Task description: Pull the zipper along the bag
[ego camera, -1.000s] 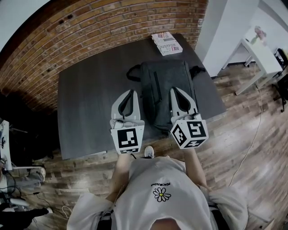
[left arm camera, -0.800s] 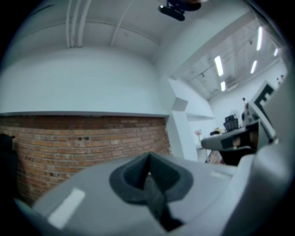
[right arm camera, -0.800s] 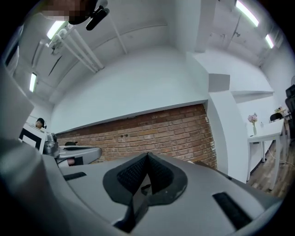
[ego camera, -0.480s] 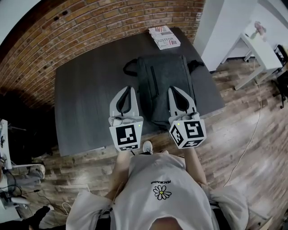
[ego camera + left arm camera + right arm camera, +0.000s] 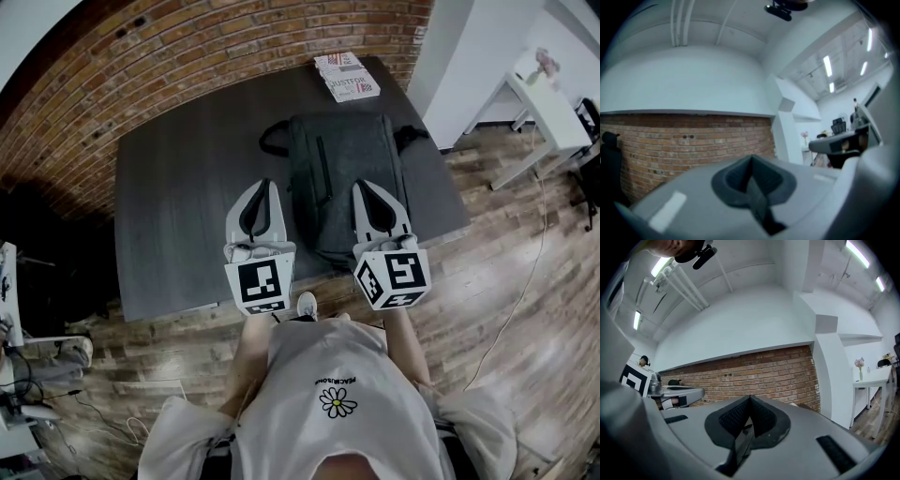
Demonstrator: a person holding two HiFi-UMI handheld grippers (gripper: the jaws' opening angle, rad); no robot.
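Both tools are held level above the near part of the worktop [image 5: 187, 187], noses toward the brick wall [image 5: 187, 56]; I judge this a ready stance, not a working one.

Left tool [image 5: 266, 187]: jaws together, pads meeting with nothing between them; it hangs over bare worktop just beside the bag's left edge.

Right tool [image 5: 362, 187]: jaws likewise together and empty; in the head view it overlaps the bag's right near portion, but I cannot tell whether it touches the fabric; its level aim suggests it is held above.

The bag [image 5: 347, 169] lies flat near the middle of the worktop, long axis running away from me, a strap loop showing at each far corner; a stack of printed matter [image 5: 347, 77] sits beyond it at the far edge, apart from it.

Why so placed: the tools bracket the bag's near end, one each side, which suits one tool pinning the fabric while the other draws the slider; neither gripper view shows the bag, only wall and ceiling, because both point over it, not down at it.

A dark line runs lengthwise on the bag's top face, possibly a pocket zipper; the pull tab is too small to make out.

Judgement: task not yet begun; next I need to tip a tool down, open it and find the pull; risk is the bag sliding if left unbraced.
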